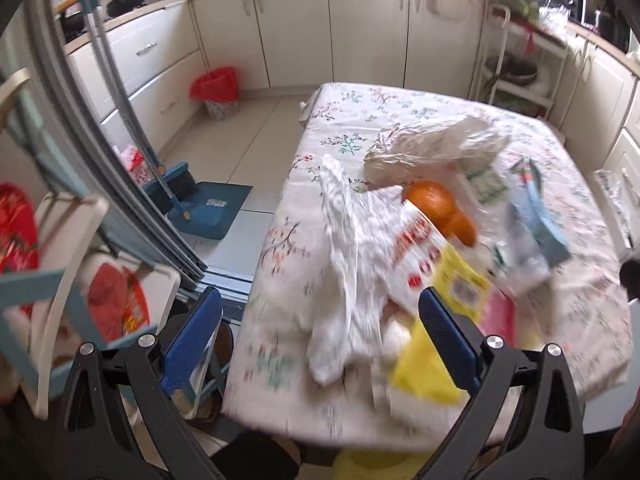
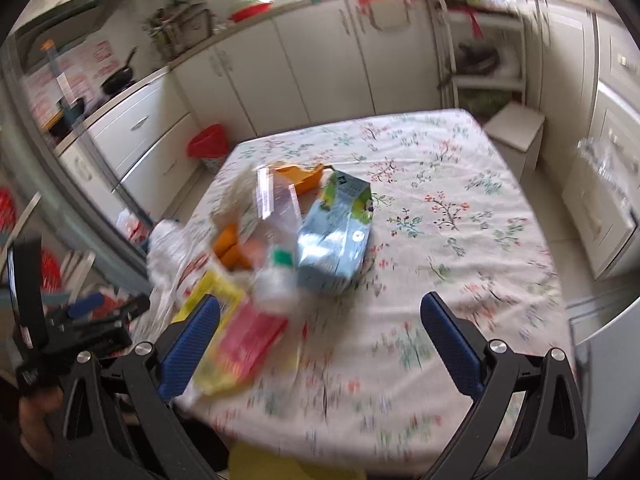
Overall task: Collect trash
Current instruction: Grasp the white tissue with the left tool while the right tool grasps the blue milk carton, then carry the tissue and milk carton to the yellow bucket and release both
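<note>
Left gripper (image 1: pixel 320 344): your blue ribbed pads were spread wide, nothing between them; they hung over the table's near edge.
Right gripper (image 2: pixel 320 344): your pads were released just as wide, holding nothing, above bare cloth.
Trash pile (image 1: pixel 404 256): crumpled wrappers heaped on the table's near half, just ahead of your left fingers; your right gripper's left pad sat at its edge.
Yellow wrapper (image 1: pixel 432 344): flat, glossy, nearest your left gripper's right pad; blur hid whether they touched.
White plastic bag (image 1: pixel 348 264): limp, wrinkled, draped across the heap.
Oranges (image 1: pixel 440 208): round, smooth, tucked behind the bag.
Blue carton (image 2: pixel 336 236): boxy, printed, lying on its side beyond the wrappers.
Table (image 2: pixel 460 184): square, under a soft floral cloth.
Bin (image 1: pixel 218 92): small, lined with red plastic, on the floor by the far cabinets, well apart from the table.
</note>
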`<state>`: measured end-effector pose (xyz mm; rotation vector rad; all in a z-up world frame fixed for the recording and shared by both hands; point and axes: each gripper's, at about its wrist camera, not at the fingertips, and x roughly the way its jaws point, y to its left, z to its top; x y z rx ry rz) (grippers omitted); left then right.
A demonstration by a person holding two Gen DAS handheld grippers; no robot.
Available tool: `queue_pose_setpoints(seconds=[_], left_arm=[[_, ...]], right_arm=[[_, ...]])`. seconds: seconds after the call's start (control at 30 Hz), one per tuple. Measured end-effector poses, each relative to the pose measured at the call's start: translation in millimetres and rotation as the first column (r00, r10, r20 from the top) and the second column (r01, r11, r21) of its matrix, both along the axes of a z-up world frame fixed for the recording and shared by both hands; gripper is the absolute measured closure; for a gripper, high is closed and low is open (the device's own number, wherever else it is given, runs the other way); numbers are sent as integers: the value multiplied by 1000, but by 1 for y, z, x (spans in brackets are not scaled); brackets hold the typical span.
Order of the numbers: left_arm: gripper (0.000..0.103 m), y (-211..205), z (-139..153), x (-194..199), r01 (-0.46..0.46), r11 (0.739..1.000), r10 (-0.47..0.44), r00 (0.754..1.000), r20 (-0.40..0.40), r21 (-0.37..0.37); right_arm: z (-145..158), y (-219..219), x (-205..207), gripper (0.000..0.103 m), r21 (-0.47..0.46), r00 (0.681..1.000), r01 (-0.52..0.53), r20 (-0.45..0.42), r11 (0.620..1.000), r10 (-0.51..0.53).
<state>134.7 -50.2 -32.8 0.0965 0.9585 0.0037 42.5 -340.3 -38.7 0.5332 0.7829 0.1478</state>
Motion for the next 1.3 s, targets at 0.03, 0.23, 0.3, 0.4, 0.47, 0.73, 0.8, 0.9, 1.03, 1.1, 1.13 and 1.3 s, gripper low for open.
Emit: queue_pose_setpoints(seconds=[0.03, 0.23, 0.3, 0.4, 0.47, 0.73, 0.8, 0.9, 1.03, 1.1, 1.13, 1.3], left_arm=[[8, -2, -7, 13, 4, 1000, -4, 1000, -17, 11], [30, 11, -35, 48, -21, 997, 11, 991, -134, -72], [43, 14, -39, 54, -14, 995, -2, 988, -153, -103], [75, 20, -45, 61, -8, 989, -19, 984, -178, -151], [88, 24, -49, 64, -12, 977, -32, 979, -200, -212], [98, 37, -32, 61, -15, 965, -23, 989, -143, -261], [98, 40, -26, 60, -14, 964, -18, 993, -120, -266], [98, 44, -12, 56, -15, 967, -2, 998, -66, -254], [98, 52, 9, 45, -15, 970, 22, 999, 24, -244], [98, 54, 18, 40, -6, 967, 23, 998, 64, -256], [98, 55, 23, 35, 4, 965, 20, 996, 89, -261], [98, 49, 44, 9, 56, 958, -9, 986, 168, -280]], right_arm=[[-4, -3, 13, 7, 11, 1000, 3, -17, 1000, -3], [-18, -16, 72, 7, 54, 997, 30, -68, 998, -27], [-20, -17, 86, 7, 74, 997, 32, -72, 997, -27], [-26, -21, 104, 7, 90, 997, 33, -71, 995, -26], [-30, -22, 112, 7, 92, 997, 30, -74, 995, -23], [-50, -24, 131, 39, 193, 996, -36, -68, 981, 50], [-46, -24, 130, 42, 177, 997, -31, -61, 984, 43], [-40, -29, 125, 45, 187, 999, -26, -39, 982, 34], [-20, -40, 109, 46, 173, 1000, 3, 13, 985, -6], [-10, -45, 98, 46, 172, 999, 13, 40, 985, -20], [-5, -46, 93, 46, 173, 998, 15, 54, 985, -24], [31, -48, 56, 46, 163, 992, 3, 125, 987, -24]])
